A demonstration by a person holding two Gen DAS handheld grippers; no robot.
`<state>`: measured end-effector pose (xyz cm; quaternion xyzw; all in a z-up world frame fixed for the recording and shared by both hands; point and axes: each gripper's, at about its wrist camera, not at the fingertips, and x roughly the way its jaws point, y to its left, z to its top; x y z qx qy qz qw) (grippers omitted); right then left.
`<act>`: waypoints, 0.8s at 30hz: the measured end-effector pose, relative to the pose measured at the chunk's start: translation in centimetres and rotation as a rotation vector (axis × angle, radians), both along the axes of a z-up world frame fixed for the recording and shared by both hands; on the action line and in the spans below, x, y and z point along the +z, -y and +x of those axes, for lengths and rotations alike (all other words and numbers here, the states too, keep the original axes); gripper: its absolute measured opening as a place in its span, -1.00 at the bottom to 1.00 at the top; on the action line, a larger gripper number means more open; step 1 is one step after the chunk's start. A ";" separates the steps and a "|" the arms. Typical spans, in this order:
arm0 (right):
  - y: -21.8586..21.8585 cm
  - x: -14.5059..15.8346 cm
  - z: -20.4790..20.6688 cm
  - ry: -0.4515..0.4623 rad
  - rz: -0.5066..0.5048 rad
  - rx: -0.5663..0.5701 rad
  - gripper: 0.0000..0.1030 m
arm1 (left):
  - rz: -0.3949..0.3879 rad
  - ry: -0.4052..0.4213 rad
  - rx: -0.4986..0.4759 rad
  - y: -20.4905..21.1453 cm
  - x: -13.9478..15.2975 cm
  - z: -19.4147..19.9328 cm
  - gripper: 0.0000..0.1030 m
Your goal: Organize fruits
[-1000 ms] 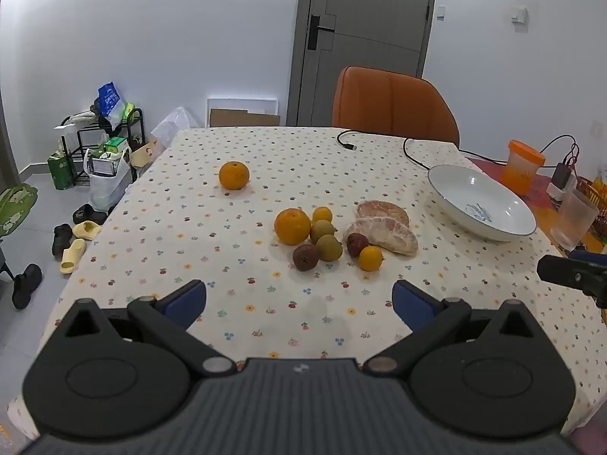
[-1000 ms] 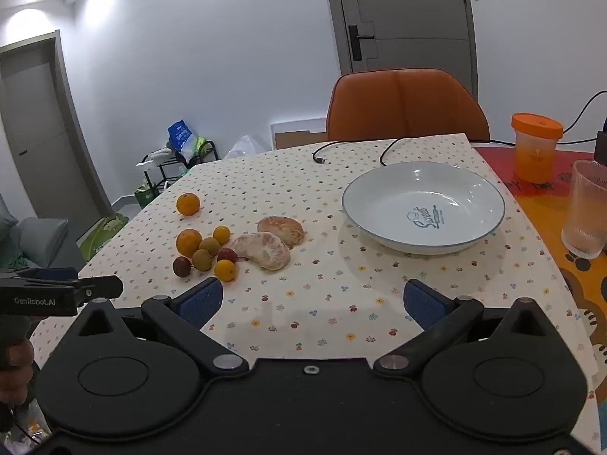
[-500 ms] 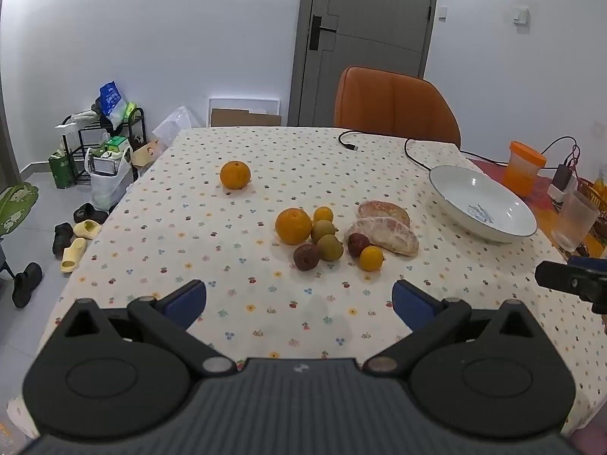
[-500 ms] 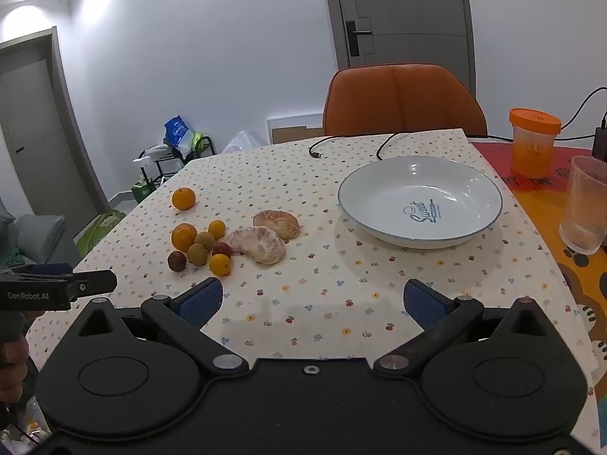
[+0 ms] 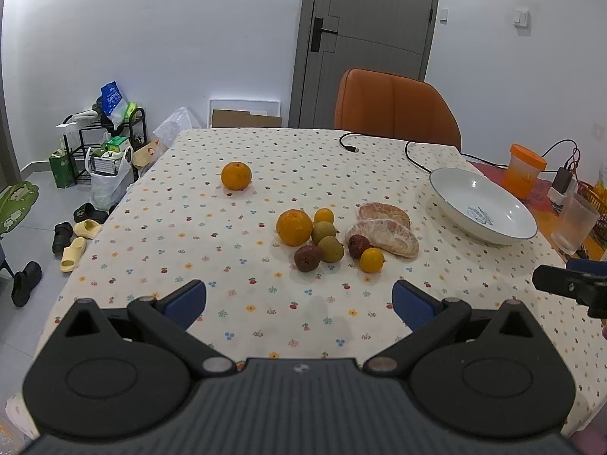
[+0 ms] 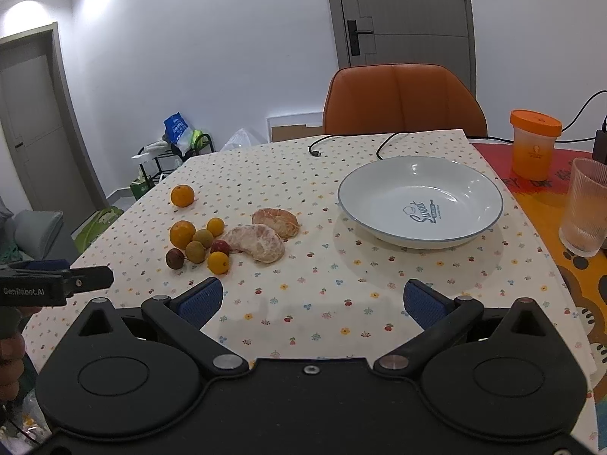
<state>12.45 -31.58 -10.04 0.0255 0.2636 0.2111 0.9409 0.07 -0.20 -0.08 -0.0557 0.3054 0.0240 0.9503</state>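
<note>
A cluster of fruit lies mid-table: a large orange (image 5: 294,227), two small yellow-orange fruits, two greenish ones, two dark red ones (image 5: 307,258) and two peeled pomelo pieces (image 5: 383,233) (image 6: 255,242). One orange (image 5: 236,176) (image 6: 182,195) sits apart, farther back on the left. An empty white bowl (image 5: 482,205) (image 6: 420,200) stands to the right. My left gripper (image 5: 299,301) is open, over the near table edge in front of the fruit. My right gripper (image 6: 311,301) is open too, between the fruit and the bowl, holding nothing.
An orange-lidded jar (image 6: 534,143), a ribbed glass (image 6: 584,207) and a black cable (image 5: 383,148) lie at the right and back. An orange chair (image 5: 396,108) stands behind the table (image 5: 182,227). Shoes and a cluttered rack (image 5: 98,148) are on the floor at left.
Both grippers have drifted slightly; in the right wrist view the bowl and fruit sit a little lower and closer. Nothing was grasped, and the fruits have not moved.
</note>
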 end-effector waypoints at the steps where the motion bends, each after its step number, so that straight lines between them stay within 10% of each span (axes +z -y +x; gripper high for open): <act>1: 0.0 0.0 0.0 0.002 -0.001 0.002 1.00 | -0.001 0.002 0.000 0.0 0.0 0.0 1.00; 24: 0.1 0.2 0.0 -0.001 0.014 0.015 1.00 | -0.008 0.023 0.010 0.0 0.1 -0.3 1.00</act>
